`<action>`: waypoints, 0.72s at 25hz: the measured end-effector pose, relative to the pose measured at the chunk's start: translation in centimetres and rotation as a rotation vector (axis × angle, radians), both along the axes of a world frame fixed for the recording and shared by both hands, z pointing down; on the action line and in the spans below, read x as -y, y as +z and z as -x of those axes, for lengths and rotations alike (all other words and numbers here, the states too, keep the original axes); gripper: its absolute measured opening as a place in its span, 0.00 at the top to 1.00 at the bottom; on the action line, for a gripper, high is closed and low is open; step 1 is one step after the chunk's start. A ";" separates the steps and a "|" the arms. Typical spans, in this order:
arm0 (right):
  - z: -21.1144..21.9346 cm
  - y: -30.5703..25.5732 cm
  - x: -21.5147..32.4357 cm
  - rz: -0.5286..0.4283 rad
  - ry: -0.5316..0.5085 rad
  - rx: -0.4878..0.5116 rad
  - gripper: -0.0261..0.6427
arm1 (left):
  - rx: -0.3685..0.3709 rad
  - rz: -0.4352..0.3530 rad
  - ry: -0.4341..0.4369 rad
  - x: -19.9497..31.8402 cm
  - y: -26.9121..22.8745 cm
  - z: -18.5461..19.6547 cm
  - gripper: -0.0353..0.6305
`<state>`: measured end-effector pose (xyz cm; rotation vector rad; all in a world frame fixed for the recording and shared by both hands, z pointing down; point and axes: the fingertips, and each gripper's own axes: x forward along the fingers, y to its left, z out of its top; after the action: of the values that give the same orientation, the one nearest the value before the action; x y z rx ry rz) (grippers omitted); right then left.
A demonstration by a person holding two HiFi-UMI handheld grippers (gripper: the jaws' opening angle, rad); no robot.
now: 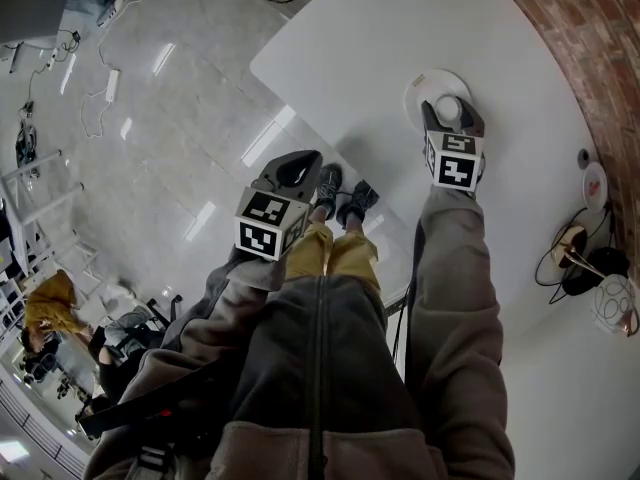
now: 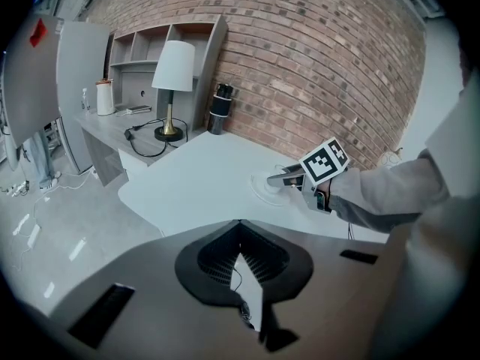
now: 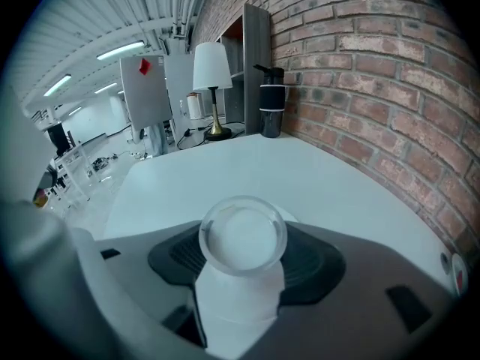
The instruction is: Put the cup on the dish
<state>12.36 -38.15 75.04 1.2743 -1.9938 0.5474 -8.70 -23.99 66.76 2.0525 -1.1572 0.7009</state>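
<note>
White table (image 1: 380,38), dish (image 1: 418,90) on its far side. The right gripper (image 1: 452,116) is clamped on the cup (image 3: 241,235) directly over the dish; can't tell if the base touches. Looks like the set-down step: seat the cup level, then release cleanly. Left gripper (image 1: 292,173) is closed, empty, off the table edge.

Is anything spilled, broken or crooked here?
Nothing stands out. The clear cup sits upright in the right gripper, over the white dish, and I see no spill or crack.
</note>
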 end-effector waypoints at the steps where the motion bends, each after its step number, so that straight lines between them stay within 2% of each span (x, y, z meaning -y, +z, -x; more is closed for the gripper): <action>1: 0.0 0.0 0.0 0.004 -0.003 -0.002 0.56 | 0.000 0.000 0.000 0.0 -0.1 0.0 0.94; 7: 0.0 0.0 0.0 0.005 -0.019 -0.009 0.56 | 0.001 -0.017 0.001 -0.1 -0.6 -0.1 0.94; 9: 0.1 -0.6 -0.1 -0.011 -0.026 0.011 0.48 | 0.000 -0.029 0.004 0.0 -1.1 -0.1 0.94; 10: 0.1 -1.2 -0.2 -0.022 -0.027 0.019 0.48 | -0.002 -0.039 0.004 0.1 -1.5 -0.2 0.94; 14: -0.4 -5.7 -1.3 -0.094 0.014 0.040 0.47 | -0.014 -0.089 -0.002 1.0 -3.8 0.0 0.94; 18: -1.3 -12.6 -3.4 -0.202 0.088 0.095 0.47 | -0.048 -0.162 0.007 2.4 -7.4 -1.2 0.94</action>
<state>13.70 -34.70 62.41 1.4892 -2.1221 0.4647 -7.46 -26.41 59.37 2.1962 -1.2144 0.5744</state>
